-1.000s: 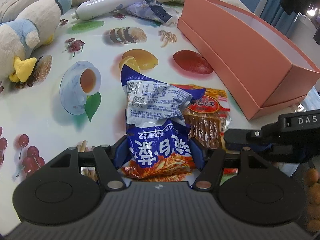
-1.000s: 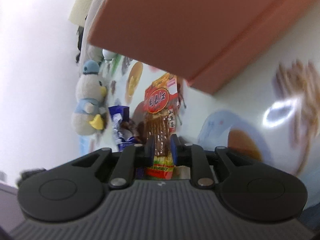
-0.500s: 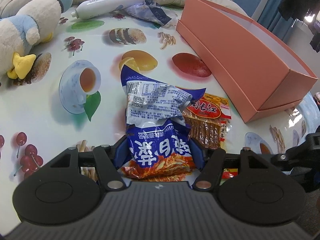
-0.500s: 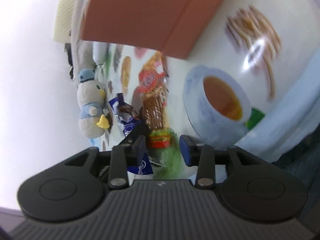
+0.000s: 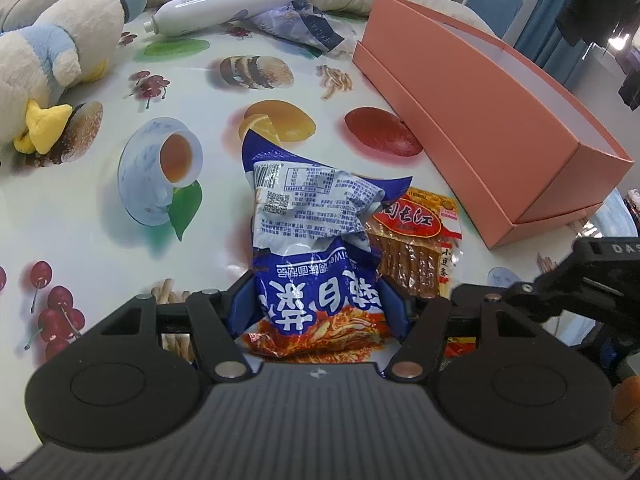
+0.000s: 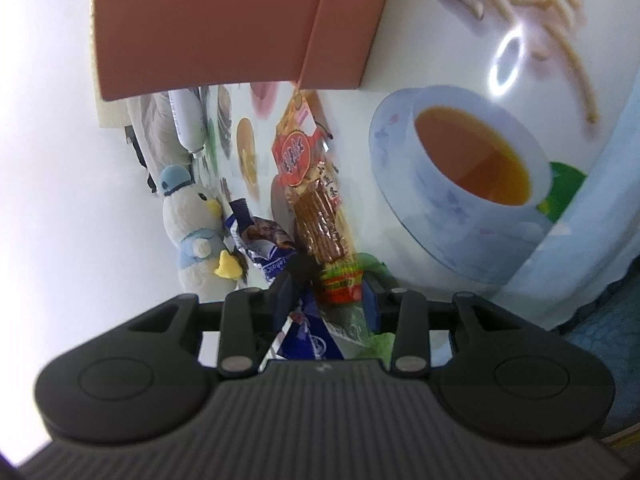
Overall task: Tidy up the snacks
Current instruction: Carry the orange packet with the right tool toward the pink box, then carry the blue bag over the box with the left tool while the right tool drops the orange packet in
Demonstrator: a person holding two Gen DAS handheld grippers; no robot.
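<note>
My left gripper [image 5: 316,308] is shut on the lower end of a crumpled blue snack bag [image 5: 312,216], which lies on the printed tablecloth. Right beside the bag lies an orange pack of brown sticks [image 5: 416,240] with a red label. In the right wrist view the same stick pack [image 6: 320,216] has its near end between the pads of my right gripper [image 6: 325,300]. That gripper is open, with a gap at its left pad. The blue bag [image 6: 264,256] shows just to its left. A long open pink box [image 5: 480,92] stands to the right, with its corner [image 6: 320,40] above the pack.
A plush penguin [image 5: 52,52] sits at the far left. Behind it lie a white bottle [image 5: 224,8] and a blue-grey pouch [image 5: 304,28], against pale bedding. The tablecloth [image 5: 100,208] carries printed cups, fruit and cherries. The table edge runs close on the right.
My right gripper let go of the stick pack: it was shut on it, then its jaws parted and the wrist rolled. My left gripper kept its hold on the blue bag.
</note>
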